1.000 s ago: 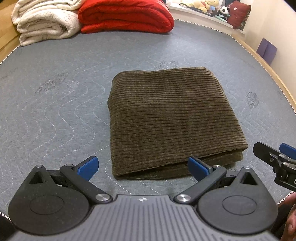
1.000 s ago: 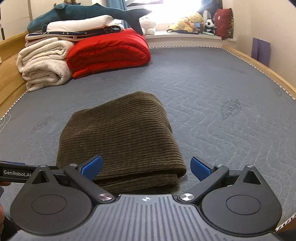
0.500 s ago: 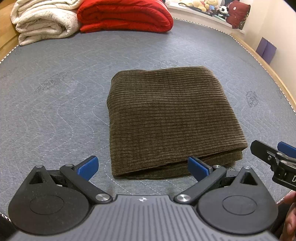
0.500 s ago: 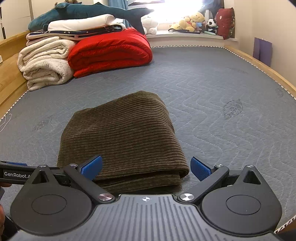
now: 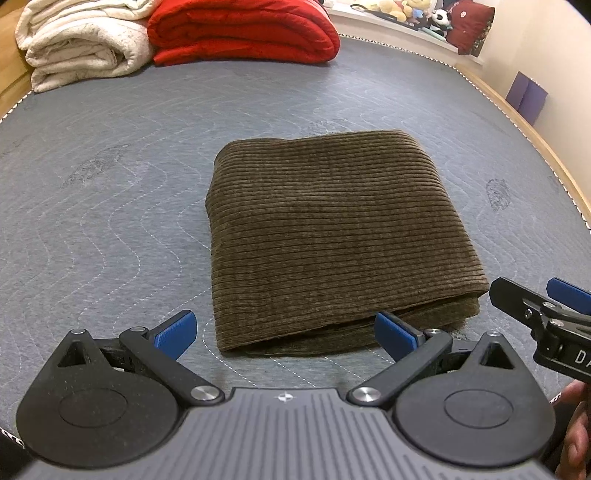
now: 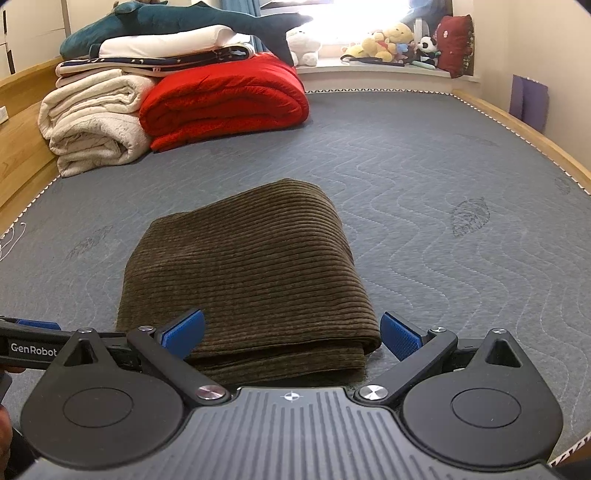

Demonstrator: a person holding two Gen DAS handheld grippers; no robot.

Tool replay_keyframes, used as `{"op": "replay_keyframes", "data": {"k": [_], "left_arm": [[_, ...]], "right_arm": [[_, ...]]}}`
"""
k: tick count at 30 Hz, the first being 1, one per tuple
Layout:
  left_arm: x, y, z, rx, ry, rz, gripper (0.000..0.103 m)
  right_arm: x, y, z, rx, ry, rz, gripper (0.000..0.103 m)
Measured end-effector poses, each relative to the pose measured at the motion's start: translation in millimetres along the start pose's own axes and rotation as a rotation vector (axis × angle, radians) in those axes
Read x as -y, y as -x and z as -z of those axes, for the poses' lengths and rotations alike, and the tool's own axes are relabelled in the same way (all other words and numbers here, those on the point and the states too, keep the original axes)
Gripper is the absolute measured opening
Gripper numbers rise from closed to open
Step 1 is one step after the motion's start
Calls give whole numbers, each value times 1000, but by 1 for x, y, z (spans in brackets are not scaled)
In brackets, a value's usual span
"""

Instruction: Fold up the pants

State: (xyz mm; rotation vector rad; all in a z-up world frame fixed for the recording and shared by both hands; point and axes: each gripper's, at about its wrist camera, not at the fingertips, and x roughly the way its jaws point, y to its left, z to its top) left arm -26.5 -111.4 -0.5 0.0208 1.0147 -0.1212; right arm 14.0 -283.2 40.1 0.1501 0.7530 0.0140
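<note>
The brown corduroy pants (image 5: 332,236) lie folded into a thick rectangle on the grey quilted mattress (image 5: 110,221); they also show in the right wrist view (image 6: 251,273). My left gripper (image 5: 284,332) is open and empty, just short of the fold's near edge. My right gripper (image 6: 291,334) is open and empty, its blue fingertips (image 6: 400,334) on either side of the fold's near right corner, just above it. The right gripper also shows at the right edge of the left wrist view (image 5: 546,314).
A rolled cream blanket (image 6: 92,122) and a red duvet (image 6: 225,99) lie at the far left of the mattress, with a plush shark (image 6: 177,22) on stacked bedding. Stuffed toys (image 6: 388,40) line the windowsill. A wooden bed rim (image 6: 517,133) runs along the right.
Both grippers have drawn back slightly from the folded pants and tilted up a little. Both stay open; the pants have not moved.
</note>
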Motion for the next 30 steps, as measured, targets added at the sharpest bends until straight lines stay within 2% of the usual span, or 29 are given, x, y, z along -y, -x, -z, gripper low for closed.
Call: {"op": "replay_keyframes", "data": {"k": [30], "left_arm": [[2,4,0,15,-15,16,103]], "right_arm": [[2,0,1,-7,33,-10,101]]}}
